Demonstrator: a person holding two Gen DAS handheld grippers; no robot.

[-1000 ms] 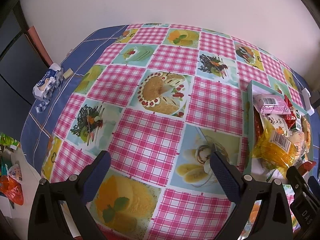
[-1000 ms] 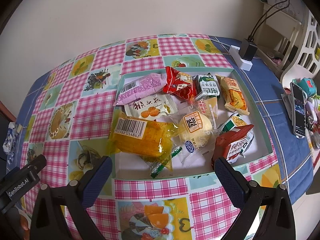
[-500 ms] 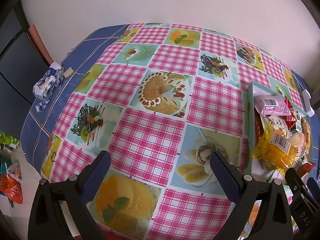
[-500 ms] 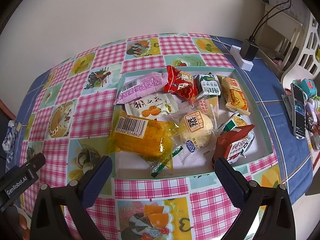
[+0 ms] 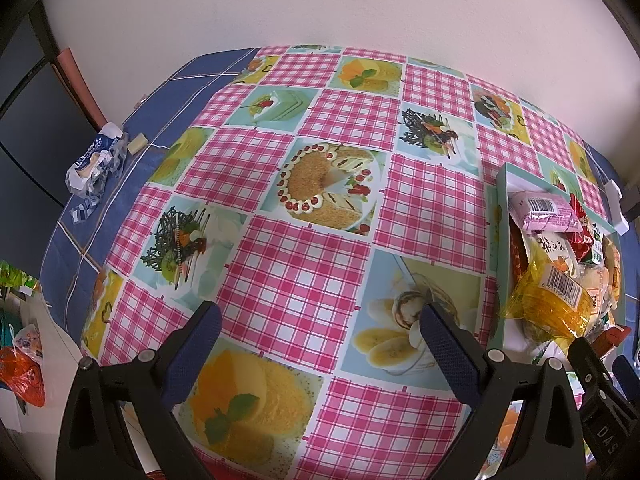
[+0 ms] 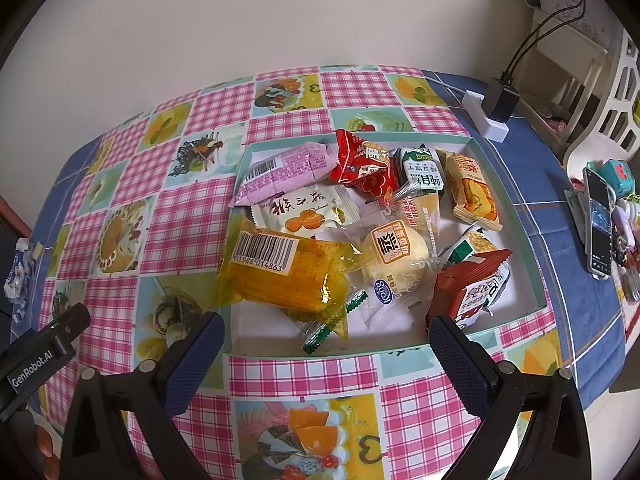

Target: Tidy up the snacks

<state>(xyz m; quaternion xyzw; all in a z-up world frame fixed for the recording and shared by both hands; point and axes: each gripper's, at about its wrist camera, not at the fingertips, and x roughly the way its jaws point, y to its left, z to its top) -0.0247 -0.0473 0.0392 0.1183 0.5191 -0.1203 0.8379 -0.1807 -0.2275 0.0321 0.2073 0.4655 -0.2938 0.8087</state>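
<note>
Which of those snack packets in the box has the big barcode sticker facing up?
The yellow see-through packet at the box's front left; the pink packet behind it has only a small printed barcode.

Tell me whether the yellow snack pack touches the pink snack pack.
Apart. The right wrist view shows the white orange-print packet lying between the yellow snack pack and the pink snack pack.
</note>
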